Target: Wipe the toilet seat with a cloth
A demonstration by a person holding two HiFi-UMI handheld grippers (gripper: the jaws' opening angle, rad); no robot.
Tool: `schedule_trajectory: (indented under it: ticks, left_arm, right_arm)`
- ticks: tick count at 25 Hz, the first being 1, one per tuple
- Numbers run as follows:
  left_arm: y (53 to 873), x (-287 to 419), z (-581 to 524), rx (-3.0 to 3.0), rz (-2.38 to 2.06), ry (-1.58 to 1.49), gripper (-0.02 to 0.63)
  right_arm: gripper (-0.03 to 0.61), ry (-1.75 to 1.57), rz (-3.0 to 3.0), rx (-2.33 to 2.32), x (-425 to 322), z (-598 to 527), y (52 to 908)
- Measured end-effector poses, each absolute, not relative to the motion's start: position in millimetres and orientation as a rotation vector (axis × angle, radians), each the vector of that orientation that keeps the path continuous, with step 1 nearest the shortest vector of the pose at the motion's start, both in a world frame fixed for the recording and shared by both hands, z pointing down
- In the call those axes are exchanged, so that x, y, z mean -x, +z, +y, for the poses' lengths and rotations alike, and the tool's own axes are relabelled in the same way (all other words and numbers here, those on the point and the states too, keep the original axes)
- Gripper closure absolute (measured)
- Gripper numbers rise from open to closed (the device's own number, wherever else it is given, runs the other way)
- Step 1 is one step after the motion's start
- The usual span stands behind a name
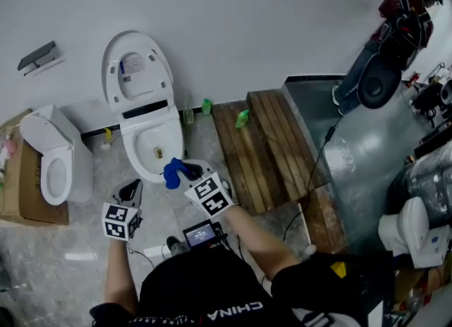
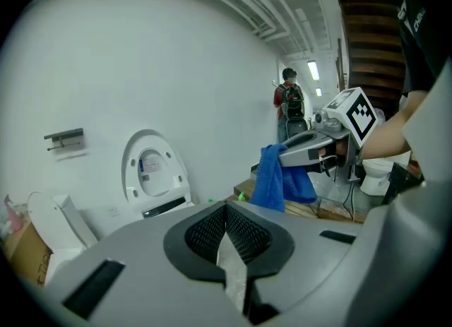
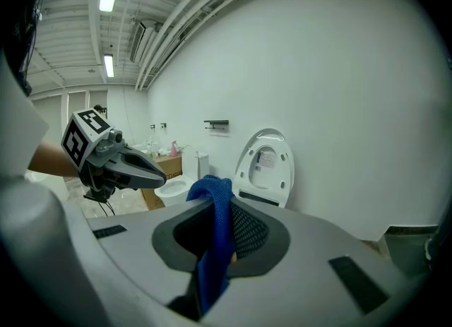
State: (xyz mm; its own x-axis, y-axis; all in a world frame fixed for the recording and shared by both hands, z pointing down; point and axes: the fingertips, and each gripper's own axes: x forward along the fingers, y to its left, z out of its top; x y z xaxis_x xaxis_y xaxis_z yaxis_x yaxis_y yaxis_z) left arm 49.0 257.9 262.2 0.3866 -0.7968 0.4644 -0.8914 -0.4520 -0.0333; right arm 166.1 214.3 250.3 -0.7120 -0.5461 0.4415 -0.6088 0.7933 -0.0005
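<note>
Presently: right gripper (image 1: pixel 183 171) clamps blue fabric cloth (image 1: pixel 171 175), left gripper (image 1: pixel 133 188) closed, empty; best press flat along white oval toilet seat (image 1: pixel 131 146).

The blue cloth (image 1: pixel 174 174) and the right gripper (image 1: pixel 182 170) pinching it cover the front rim of the toilet (image 1: pixel 134 150) in the head view. In the right gripper view the bowl lies hidden behind that gripper's grey body, with only the raised lid (image 3: pixel 265 167) showing, and the cloth's lower end vanishes between the jaws. Print on the lid's label (image 1: pixel 132 64) is too small to read. Small green items (image 1: pixel 242 118) by the wall cannot be identified. A cardboard box (image 1: pixel 21 195) is cut off at the left edge, the person (image 1: pixel 205 287) at the bottom.
</note>
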Motion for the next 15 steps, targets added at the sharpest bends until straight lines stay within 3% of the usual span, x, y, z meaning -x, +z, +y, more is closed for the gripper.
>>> schedule_trajectory:
  ticks: [15]
  left_arm:
    - [262.9,-52.9,244.7,-2.438,-1.495,0.644,0.601]
  right_arm:
    - [0.532,0.2,-2.562,-0.834,-168.6,207.3,254.0]
